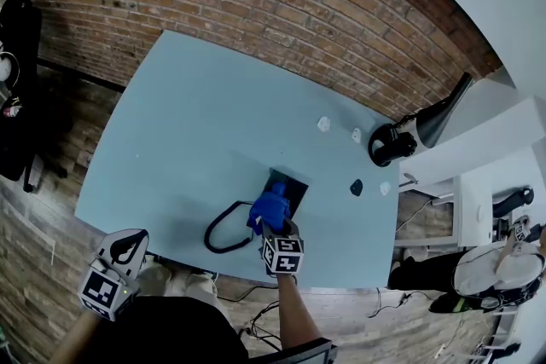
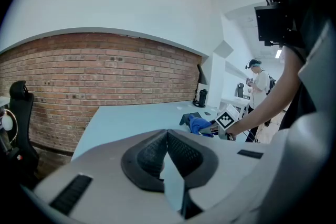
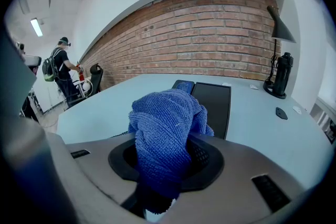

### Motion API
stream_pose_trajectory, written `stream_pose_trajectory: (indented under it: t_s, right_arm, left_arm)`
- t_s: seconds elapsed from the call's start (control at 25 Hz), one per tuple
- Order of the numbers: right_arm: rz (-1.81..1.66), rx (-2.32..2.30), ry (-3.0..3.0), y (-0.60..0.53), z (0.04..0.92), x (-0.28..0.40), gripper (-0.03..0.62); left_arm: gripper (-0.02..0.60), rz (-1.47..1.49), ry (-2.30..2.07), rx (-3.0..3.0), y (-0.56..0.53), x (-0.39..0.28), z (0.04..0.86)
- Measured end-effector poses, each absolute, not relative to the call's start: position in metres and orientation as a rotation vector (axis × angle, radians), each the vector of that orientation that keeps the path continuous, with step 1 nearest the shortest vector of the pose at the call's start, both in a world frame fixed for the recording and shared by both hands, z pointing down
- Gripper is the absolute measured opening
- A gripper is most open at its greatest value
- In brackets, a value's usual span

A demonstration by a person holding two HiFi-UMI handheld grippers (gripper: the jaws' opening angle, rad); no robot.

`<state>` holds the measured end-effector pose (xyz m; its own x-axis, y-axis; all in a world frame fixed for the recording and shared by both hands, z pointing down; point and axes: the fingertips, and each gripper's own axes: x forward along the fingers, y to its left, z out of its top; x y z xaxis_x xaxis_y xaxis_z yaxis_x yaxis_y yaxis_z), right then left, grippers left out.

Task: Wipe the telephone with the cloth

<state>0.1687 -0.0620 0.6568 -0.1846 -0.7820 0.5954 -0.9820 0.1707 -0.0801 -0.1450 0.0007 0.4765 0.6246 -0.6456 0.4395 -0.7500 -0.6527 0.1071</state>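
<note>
Head view, from the left: a black office chair point(image 1: 17, 89) stands off the end of the pale blue table point(image 1: 196, 115). The left gripper point(image 1: 126, 251) hangs beyond the table's near edge, jaws closed tip to tip on nothing. Near the front middle lies the black telephone point(image 1: 290, 183), its cord point(image 1: 223, 236) looping out leftward. The right gripper point(image 1: 275, 228) is clamped on a bunched blue cloth point(image 1: 270, 207) over the telephone's near end; contact cannot be made out. Farther right lie two white scraps point(image 1: 324, 124), a small dark piece point(image 1: 356, 187), then a black flask point(image 1: 391, 144) and a lamp point(image 1: 444, 119).
</note>
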Motion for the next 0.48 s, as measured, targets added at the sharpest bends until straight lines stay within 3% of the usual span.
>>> stream_pose_trajectory:
  t_s: [0.48]
  right_arm:
    - [0.669,1.653,-2.034,-0.049,0.664,0.162,0.146]
  left_arm:
    - [-0.004,0.529,-1.128,2.579,0.002,-0.144,0.477]
